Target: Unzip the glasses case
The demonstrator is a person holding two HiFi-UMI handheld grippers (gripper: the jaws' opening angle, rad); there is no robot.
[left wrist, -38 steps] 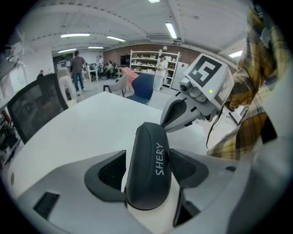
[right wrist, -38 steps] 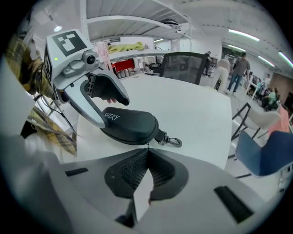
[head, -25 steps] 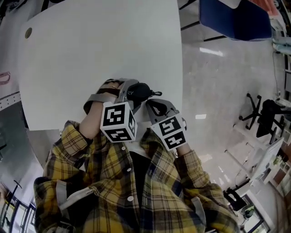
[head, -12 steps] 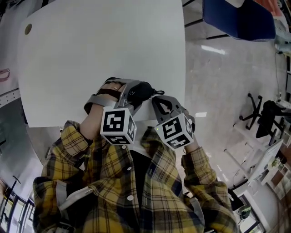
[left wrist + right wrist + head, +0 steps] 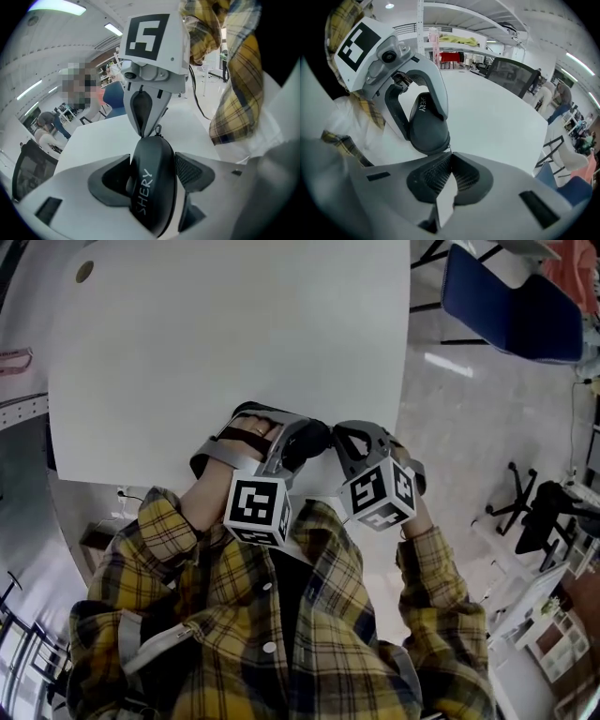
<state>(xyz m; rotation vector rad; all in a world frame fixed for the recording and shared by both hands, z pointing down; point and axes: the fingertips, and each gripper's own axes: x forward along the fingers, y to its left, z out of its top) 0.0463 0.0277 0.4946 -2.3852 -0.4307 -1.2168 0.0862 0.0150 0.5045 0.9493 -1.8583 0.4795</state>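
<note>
The left gripper (image 5: 152, 174) clamps the black oval hard-shell glasses case (image 5: 153, 192) across its width, with one jaw pressing on each side. The glasses case is held at the near edge of the white desk (image 5: 234, 334), toward the right corner. No view shows whether it rests on the surface. The right gripper (image 5: 450, 154) faces the narrow end of the glasses case, its jaws pressed together on the small metal zipper pull (image 5: 157, 130) at that end. The shell halves appear closed, so the zip is judged to be at or near its start.

Procedure for the step in hand:

1. Grip the shell firmly with the left gripper. The shell looks smooth and rigid and may rotate between the pads under an off-axis load.
2. Draw the zipper pull along the seam, following the curve round the end, not straight away from the shell.
3. Align the tab with the track. A thin tab is likely to slip from the pads under side load.
4. Turn the glasses case with the left gripper as the slider rounds the curve, which shortens the right gripper's path.
5. If the tab slips, pinch it again deeper between the pads.
</note>
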